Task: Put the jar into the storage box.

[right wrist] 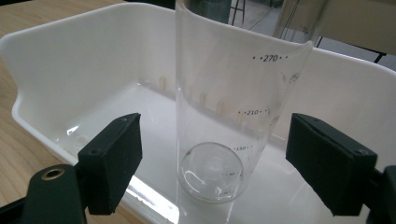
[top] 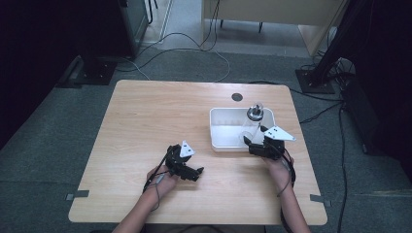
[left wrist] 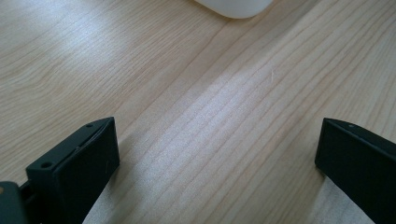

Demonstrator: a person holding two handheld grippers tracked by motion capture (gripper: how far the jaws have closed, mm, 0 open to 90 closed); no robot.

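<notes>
A clear bottle (right wrist: 219, 121) with printed volume marks stands upright inside a white bin (right wrist: 79, 60). From above, the bottle (top: 251, 125) has a dark cap and sits at the near right of the bin (top: 221, 132). My right gripper (right wrist: 212, 163) is open, its jaws apart on either side of the bottle's lower part without touching it; in the high view it (top: 257, 144) sits at the bin's near edge. My left gripper (left wrist: 217, 163) is open over bare wood, and from above it (top: 193, 173) rests low on the table left of the bin.
The wooden table (top: 155, 116) has a dark round hole (top: 237, 97) behind the bin. A corner of the white bin (left wrist: 233, 7) shows at the top of the left gripper view. Cables and stands lie on the floor beyond the table.
</notes>
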